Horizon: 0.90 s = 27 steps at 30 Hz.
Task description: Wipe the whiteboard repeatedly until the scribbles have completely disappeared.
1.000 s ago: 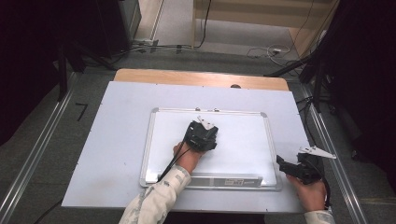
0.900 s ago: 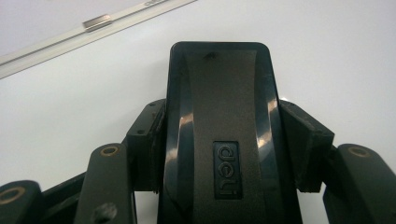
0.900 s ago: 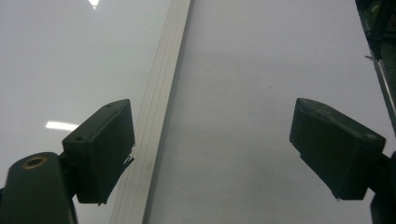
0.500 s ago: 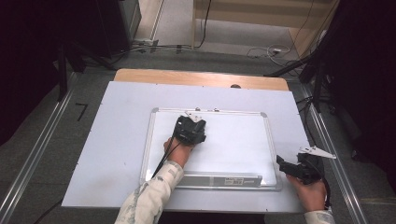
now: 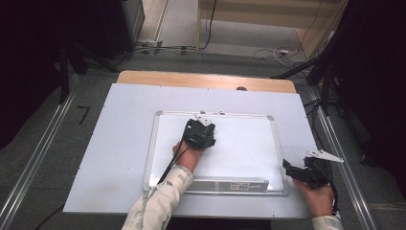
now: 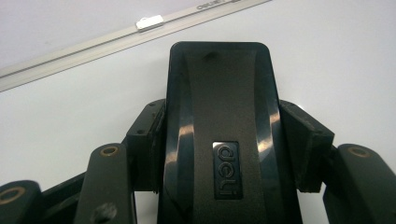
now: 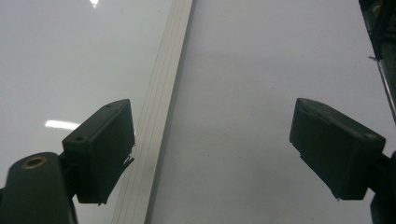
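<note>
— What has the left gripper [image 5: 201, 128] got hold of?

— A black whiteboard eraser [image 6: 223, 126], pinched by its two long sides between the closed jaws and pressed flat on the whiteboard [image 5: 249, 143], near the board's top edge and left of centre.

— And the other hand?

— The right gripper [image 7: 212, 149] sits at the board's lower right corner, jaws spread wide with nothing between them. One jaw hangs over the board's silver frame [image 7: 161, 116], the other over the pale table [image 5: 119, 143] beside it.

— Anything written on the board?

— It looks clean from here.
</note>
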### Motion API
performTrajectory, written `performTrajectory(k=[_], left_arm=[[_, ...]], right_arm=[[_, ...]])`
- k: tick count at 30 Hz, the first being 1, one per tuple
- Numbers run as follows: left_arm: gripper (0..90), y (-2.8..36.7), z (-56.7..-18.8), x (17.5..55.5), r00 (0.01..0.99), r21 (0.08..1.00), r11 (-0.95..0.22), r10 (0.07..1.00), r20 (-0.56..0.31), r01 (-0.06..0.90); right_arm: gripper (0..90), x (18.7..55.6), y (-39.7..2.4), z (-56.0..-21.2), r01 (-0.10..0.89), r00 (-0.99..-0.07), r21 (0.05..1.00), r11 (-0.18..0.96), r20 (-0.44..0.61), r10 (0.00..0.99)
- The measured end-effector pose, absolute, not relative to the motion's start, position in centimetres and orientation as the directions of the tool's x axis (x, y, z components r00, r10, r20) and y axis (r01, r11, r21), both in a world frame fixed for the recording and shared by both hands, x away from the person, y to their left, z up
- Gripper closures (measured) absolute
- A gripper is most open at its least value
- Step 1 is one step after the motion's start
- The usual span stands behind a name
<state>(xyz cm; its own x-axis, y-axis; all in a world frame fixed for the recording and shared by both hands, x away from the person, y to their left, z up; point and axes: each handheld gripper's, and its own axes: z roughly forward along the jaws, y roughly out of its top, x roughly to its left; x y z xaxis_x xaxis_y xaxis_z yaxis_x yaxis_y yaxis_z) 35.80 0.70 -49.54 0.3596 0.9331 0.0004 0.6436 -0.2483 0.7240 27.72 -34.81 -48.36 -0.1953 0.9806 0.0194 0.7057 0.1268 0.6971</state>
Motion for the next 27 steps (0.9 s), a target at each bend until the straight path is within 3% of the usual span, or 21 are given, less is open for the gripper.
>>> performTrajectory(k=[27], left_arm=[[40.4, -6.1, -49.5, 34.0, 0.519, 0.718, -0.369, 0.855, 0.012, 0.591]], right_arm=[[12.7, 27.7, -34.8, -48.3, 0.706, -0.194, 0.697, 0.124, 0.023, 0.981]])
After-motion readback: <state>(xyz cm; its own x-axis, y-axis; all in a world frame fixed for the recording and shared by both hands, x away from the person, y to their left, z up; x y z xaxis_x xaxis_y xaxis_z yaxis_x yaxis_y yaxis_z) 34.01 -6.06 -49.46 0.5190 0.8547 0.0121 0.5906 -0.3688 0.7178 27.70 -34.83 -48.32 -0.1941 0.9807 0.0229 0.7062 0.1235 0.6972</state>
